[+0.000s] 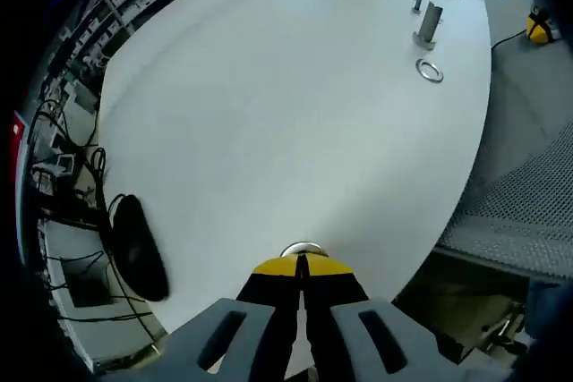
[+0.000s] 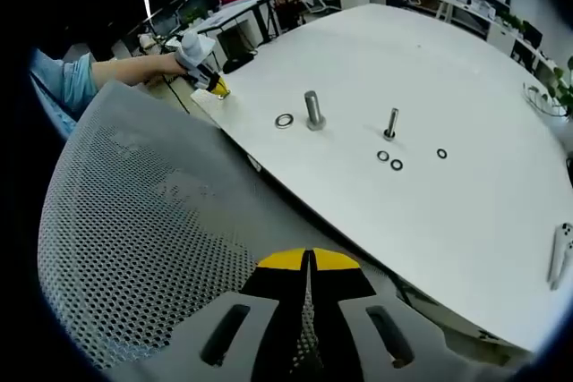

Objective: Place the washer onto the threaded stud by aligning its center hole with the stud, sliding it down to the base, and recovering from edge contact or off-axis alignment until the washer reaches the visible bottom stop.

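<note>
Left gripper [image 1: 303, 267]: we found its yellow-tipped jaws closed together at the near table edge. A small bright metal arc showed just past the tips; we could not tell whether it was a gripped washer or something lying on the table.
Right gripper [image 2: 309, 261]: we found its jaws closed with nothing between them, held off the table over the mesh chair back [image 2: 134, 221].
Step in hand: we judged the task at its start, with no washer on a stud yet and both grippers well apart from the work.
Washer [image 2: 284, 120]: it lay flat on the table just beside the large stud [image 2: 313, 110], on that stud's left in the right gripper view.
Next move: we judged that one gripper had to reach the washer, open, grasp its rim, lift it and centre its hole over the upright stud.
Further parts: a thinner stud [image 2: 391, 123] stood to the right, with three small washers [image 2: 389, 160] near it.
Surface: the table [image 1: 295, 123] was white, plain and matte.
Room: we saw shelving and cables beyond the far edges, desks with monitors, and a person's sleeve and hand [image 2: 170, 64] holding the left gripper.
</note>
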{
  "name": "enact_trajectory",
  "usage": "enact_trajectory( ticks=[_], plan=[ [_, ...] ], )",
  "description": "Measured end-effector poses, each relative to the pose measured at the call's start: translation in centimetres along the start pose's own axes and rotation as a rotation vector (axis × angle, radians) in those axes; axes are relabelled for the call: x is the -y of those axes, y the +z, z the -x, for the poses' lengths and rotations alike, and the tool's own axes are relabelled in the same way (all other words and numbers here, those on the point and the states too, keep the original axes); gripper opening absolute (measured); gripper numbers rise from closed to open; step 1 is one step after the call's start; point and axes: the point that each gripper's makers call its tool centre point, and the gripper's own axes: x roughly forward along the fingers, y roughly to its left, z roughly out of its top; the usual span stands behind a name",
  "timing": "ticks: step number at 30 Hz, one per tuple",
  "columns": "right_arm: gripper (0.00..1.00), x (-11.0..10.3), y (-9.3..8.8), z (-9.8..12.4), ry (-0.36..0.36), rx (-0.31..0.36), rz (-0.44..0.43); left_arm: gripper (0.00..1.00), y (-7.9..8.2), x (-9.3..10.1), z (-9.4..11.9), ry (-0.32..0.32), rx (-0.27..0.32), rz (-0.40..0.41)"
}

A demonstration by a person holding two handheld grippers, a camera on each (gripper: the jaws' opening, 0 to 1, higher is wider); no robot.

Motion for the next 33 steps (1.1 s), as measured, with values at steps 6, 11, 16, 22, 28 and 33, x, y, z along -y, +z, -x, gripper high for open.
enact_trajectory(
  ticks=[6, 11, 16, 22, 28, 33],
  plan=[
    [0.04, 0.0, 0.1, 0.0, 0.001, 0.007, -0.004, 0.0, 5.8, 1.6, -2.1, -0.029, 0.018, -0.153],
    [0.04, 0.0, 0.1, 0.0, 0.003, 0.006, -0.003, 0.0, 11.6, 3.8, -3.8, -0.104, 0.035, -0.259],
    [0.04, -0.1, 0.1, 0.0, 0.003, 0.007, -0.005, 0.0, 15.6, 5.3, -4.8, -0.11, 0.031, -0.429],
    [0.04, 0.0, 0.1, 0.0, 0.0, 0.014, -0.012, 0.0, 18.8, 7.2, -5.8, -0.174, 0.099, -0.394],
    [0.04, 0.0, 0.1, 0.0, 0.0, 0.013, -0.01, 0.05, 20.8, 7.3, -5.9, -0.186, 0.177, -0.355],
    [0.04, 0.0, 0.2, 0.0, 0.004, 0.015, -0.009, 0.17, 21.2, 6.1, -4.7, -0.154, 0.186, -0.43]
  ],
)
